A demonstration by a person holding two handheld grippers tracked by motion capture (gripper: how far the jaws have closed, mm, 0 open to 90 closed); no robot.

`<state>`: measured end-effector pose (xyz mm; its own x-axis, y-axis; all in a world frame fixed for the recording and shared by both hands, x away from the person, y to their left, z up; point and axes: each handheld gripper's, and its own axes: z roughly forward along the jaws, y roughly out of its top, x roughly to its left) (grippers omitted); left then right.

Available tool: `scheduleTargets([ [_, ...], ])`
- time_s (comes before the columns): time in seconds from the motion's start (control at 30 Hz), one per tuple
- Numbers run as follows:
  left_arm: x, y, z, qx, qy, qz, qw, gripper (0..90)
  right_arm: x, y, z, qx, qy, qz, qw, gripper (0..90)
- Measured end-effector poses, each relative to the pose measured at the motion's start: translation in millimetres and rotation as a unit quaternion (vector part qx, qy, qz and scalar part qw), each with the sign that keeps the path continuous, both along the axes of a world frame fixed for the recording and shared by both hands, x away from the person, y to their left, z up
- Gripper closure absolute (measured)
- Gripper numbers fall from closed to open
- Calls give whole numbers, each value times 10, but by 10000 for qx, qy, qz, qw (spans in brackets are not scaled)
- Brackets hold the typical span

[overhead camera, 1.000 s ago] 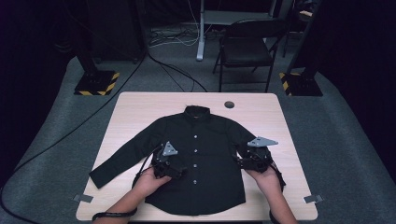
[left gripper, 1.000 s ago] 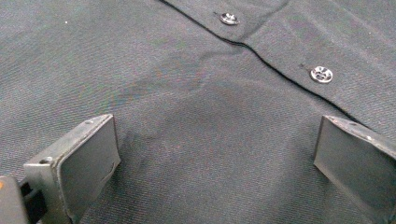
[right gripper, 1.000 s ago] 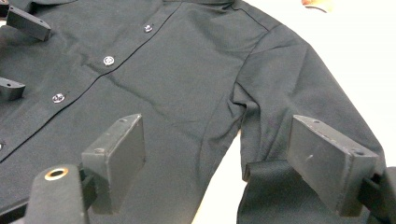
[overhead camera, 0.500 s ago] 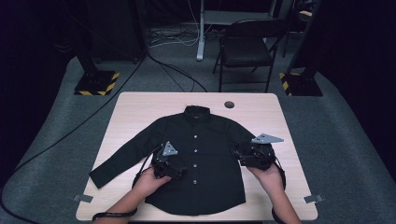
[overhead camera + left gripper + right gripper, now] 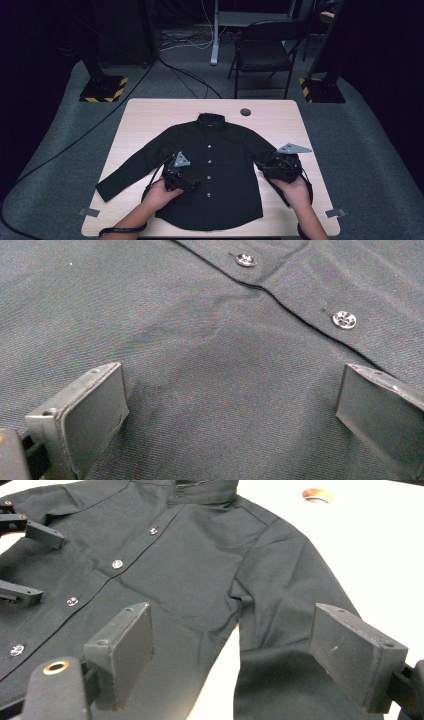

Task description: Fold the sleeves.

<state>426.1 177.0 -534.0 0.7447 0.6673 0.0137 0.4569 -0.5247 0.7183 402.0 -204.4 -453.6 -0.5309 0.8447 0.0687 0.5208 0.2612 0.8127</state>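
My right gripper has swung inward over the right sleeve while my left gripper stays low on the shirt flat on the table, both jaws wide and empty, probably lining up a fold.

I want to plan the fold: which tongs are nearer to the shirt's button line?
Left. The left tongs hover open just beside the button line; the right tongs are open over the shirt's sleeve, farther away.
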Motion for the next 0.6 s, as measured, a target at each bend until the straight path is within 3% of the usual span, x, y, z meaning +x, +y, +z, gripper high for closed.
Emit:
scheduleTargets([
  [0.6,0,0,0,-1,-2,1,10000,0,-78,-312,-40,116,107,-509,9986,145],
])
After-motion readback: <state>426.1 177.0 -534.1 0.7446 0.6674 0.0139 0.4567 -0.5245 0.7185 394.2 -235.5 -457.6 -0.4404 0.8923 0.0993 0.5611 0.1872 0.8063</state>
